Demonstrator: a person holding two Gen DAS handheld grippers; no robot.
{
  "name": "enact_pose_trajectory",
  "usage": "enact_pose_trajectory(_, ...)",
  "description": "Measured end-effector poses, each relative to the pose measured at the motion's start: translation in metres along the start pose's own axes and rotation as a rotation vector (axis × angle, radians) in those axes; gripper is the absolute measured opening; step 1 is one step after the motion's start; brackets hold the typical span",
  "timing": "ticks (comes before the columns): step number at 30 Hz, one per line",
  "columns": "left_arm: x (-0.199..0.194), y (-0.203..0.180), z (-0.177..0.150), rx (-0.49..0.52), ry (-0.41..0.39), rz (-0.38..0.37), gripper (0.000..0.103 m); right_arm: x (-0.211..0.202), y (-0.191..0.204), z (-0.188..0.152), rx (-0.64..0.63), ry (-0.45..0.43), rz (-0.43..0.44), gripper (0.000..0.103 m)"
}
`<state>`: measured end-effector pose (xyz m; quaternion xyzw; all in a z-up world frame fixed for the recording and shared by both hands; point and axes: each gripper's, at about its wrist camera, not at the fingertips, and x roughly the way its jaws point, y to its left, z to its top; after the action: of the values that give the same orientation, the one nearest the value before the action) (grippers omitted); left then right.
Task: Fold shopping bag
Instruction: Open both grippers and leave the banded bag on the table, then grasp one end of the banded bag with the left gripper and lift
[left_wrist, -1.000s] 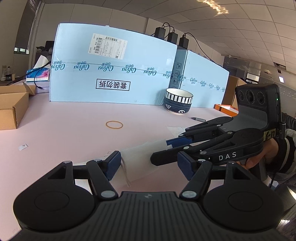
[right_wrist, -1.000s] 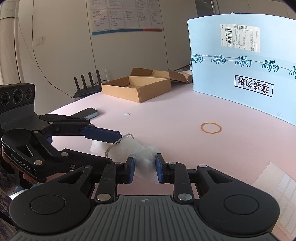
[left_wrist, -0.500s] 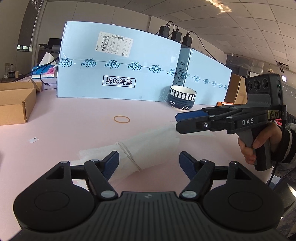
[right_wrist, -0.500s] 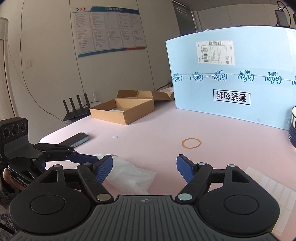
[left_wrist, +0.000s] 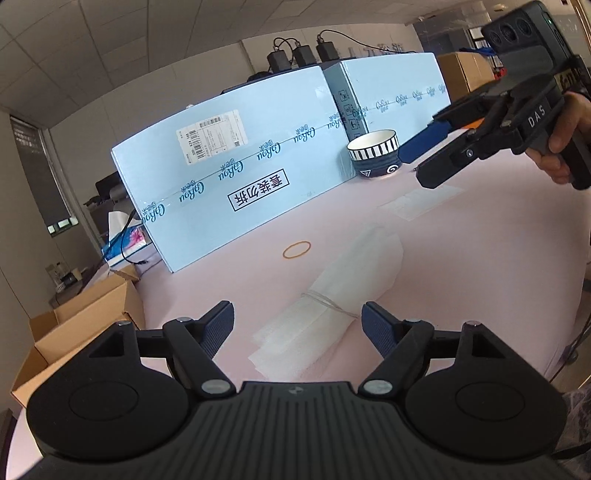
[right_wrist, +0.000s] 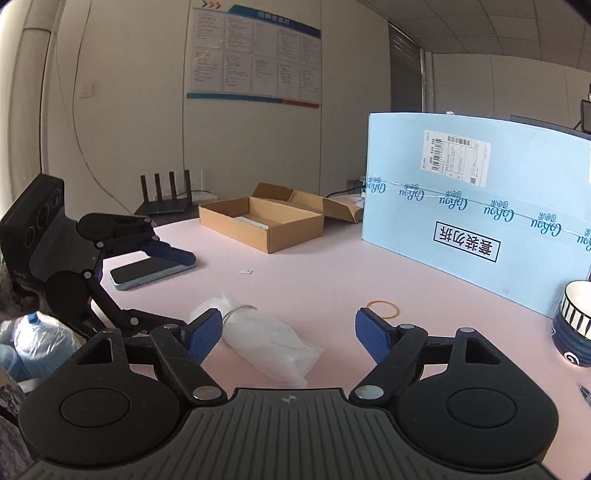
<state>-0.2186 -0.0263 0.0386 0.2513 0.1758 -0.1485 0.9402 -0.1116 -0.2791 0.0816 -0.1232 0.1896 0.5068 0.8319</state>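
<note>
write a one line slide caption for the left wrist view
Folded bag, tied with a band, lies on the pink table ahead of the opening, empty left gripper.

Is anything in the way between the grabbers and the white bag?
No. The folded white plastic shopping bag lies on the pink table with nothing between it and the opening left gripper or opening right gripper.

An office: tiled drop ceiling (left_wrist: 110, 74), printed notice board (right_wrist: 253, 55) on the wall, router (right_wrist: 164, 201), open cardboard box (right_wrist: 262, 225) and blue cartons (left_wrist: 236, 184) on a pink counter (right_wrist: 332, 280).
</note>
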Motion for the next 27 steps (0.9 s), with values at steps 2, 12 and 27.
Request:
enact_pose_trajectory(2, 0.002, -0.003, 0.002, 0.091, 0.029, 0.004, 0.081, 0.012, 0.006, 0.003, -0.067, 0.055, 0.014, 0.083)
enact_pose_trajectory(12, 0.034, -0.003, -0.016, 0.297, 0.025, 0.022, 0.081, 0.077, 0.024, -0.003, -0.353, 0.211, 0.043, 0.083)
enact_pose_trajectory(27, 0.064, 0.010, -0.017, 0.176, 0.051, -0.063, 0.014, 0.098, 0.007, -0.007, -0.156, 0.248, 0.073, 0.012)
